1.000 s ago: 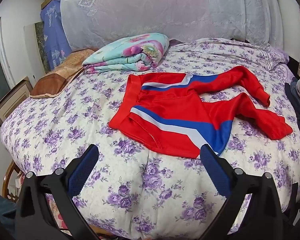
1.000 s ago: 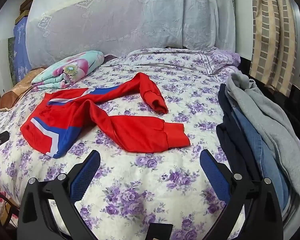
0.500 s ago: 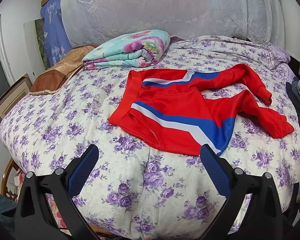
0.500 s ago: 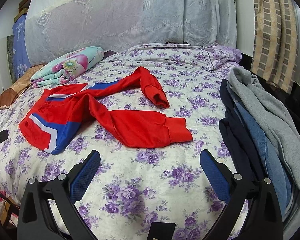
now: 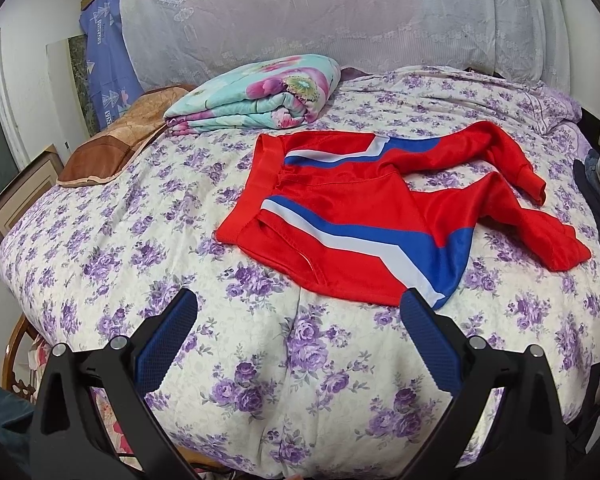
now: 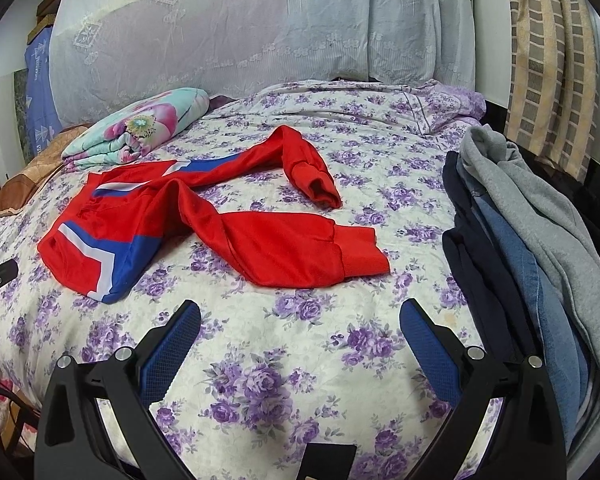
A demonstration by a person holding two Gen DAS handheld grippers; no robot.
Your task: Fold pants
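Note:
Red pants [image 5: 352, 216] with blue and white stripes lie unfolded and rumpled on the flowered bed [image 5: 140, 240], waistband to the left, legs bent to the right. They also show in the right wrist view [image 6: 220, 224], the near leg cuff pointing right. My left gripper [image 5: 298, 312] is open and empty, hovering over the bed's near edge just short of the pants' hip. My right gripper [image 6: 300, 316] is open and empty, a little short of the near leg cuff.
A folded floral quilt [image 5: 256, 96] and a brown pillow [image 5: 112, 144] lie at the back left. A pile of grey, blue and dark clothes [image 6: 532, 240] sits on the bed's right side. A lace-covered headboard [image 6: 260, 28] stands behind.
Both grippers have moved forward slightly toward the pants. The pants have not moved.

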